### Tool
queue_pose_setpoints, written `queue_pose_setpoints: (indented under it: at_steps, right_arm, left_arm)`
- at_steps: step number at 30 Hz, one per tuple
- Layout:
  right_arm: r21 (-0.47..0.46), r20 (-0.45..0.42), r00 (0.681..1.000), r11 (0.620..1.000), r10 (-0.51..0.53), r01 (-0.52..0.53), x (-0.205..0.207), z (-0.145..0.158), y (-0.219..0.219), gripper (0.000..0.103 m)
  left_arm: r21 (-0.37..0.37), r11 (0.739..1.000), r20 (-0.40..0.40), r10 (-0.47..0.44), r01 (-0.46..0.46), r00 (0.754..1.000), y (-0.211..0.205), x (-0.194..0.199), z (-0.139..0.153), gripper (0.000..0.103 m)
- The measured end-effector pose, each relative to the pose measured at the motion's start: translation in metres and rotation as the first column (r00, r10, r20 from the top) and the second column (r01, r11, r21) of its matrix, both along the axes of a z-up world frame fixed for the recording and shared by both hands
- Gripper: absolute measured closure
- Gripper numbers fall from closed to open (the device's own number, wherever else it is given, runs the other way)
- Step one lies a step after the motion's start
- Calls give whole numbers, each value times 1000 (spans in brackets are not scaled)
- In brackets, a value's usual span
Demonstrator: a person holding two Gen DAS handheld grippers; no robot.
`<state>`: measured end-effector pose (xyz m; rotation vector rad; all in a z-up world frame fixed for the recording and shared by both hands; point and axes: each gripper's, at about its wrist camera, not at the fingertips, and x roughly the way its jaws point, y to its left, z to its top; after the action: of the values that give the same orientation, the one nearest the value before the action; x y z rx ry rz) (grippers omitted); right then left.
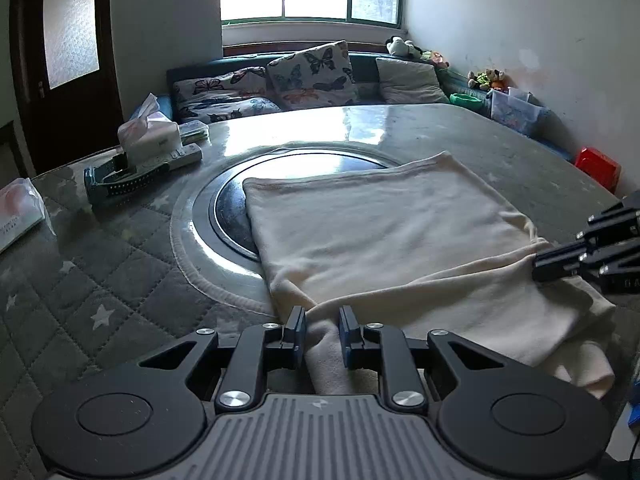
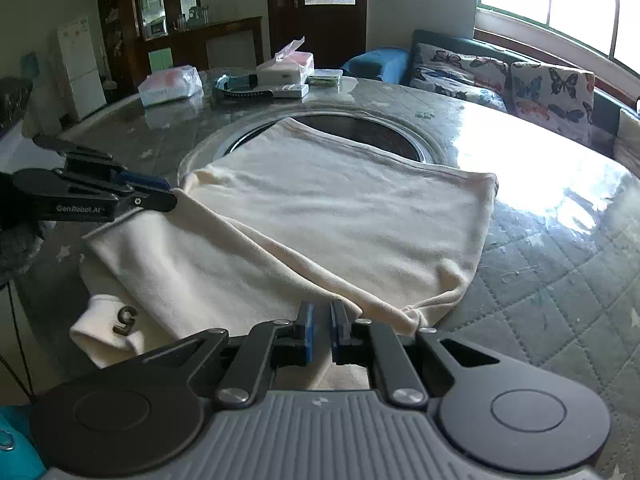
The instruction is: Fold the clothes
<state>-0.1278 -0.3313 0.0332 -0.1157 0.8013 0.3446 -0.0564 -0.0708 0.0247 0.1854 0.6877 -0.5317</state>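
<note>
Quilted grey star-print padding under a clear glossy sheet covers the table (image 1: 100, 264), and the near edge is where both tools work. Closest in, the left hand-held gripper (image 1: 322, 330) has its blue-padded fingers drawn narrow around a bunched fold of the cream garment (image 1: 380, 224). The right hand-held gripper (image 2: 319, 326) is likewise nearly closed on the fabric's near-right corner, which gathers into a twisted ridge just beside it. Between the two, the cloth's front edge rises in a taut diagonal crease, while a lower layer with a cuff bearing a small dark mark (image 2: 125, 320) droops off the table's near edge.

Further out, the garment's body lies flat and partly over a round dark inset plate (image 1: 228, 216) at the table's centre. Beyond that sit a tissue box (image 1: 150, 134), a remote (image 1: 176, 158) and a dark strap-like item (image 1: 124, 182); butterfly cushions (image 1: 312, 74) and a bright window close the view.

The likely trouble is uneven tension: each grip appears to hold a bunch, not a clean edge, so lifting may drag only the top layer, skewing the fold. The hanging cuff could also pull the lower layer off the table.
</note>
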Motion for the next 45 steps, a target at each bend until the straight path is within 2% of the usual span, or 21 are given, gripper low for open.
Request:
queue_pose_setpoints:
  at_steps: [4,7,12,16,18,23,25,28,32,34,35,38,42,45]
  right_arm:
    - [9,36,999,1000,7,-8,-2,10,1,95]
    - [3,32,999,1000,11,-12,4,6,3,95]
    - [-21,39,999,999,31,-30,-3,5,3,94]
    - [-27,27,996,996,84,-83,-15,10,8,93]
    - [-38,19,994,993,111,-110,-20,8,11,93]
    - [-56,-4,992,990,126,-126,-29,1,11,90]
    - [-61,5,992,990,130,-129,-33,4,11,88]
    - [-64,10,989,988,144,-143,-36,6,13,87]
    - [-73,0,989,987,146,-146,-36,3,14,87]
    - [-71,9,990,987,144,-143,-38,6,13,83]
    - [-72,15,989,987,146,-145,-39,8,13,78]
    - [-79,29,988,985,154,-151,-43,14,12,74]
    - [-83,40,985,983,169,-165,-50,21,8,67]
    - [-88,44,978,976,204,-200,-56,25,8,64]
  left_arm:
    - [8,1000,18,-11,11,1000,-2,-2,5,81]
    - [39,999,32,-28,27,999,-5,-6,6,81]
    - [78,988,58,-140,135,988,2,-34,11,78]
    - [108,963,67,-255,247,965,4,-62,13,72]
    - [130,945,77,-313,302,947,3,-77,12,59]
    - [221,889,114,-433,402,894,-3,-106,4,59]
    - [237,877,118,-452,417,884,-6,-110,1,59]
    - [245,875,123,-456,418,882,-11,-110,-4,59]
    - [267,851,147,-500,452,854,-20,-116,-11,60]
    - [257,850,150,-505,460,850,-23,-116,-12,73]
    - [246,853,147,-502,460,853,-24,-115,-12,79]
    - [198,879,155,-466,435,871,-23,-106,-5,91]
    - [124,917,153,-395,379,906,-23,-89,7,94]
    - [77,935,149,-354,346,923,-25,-75,14,94]
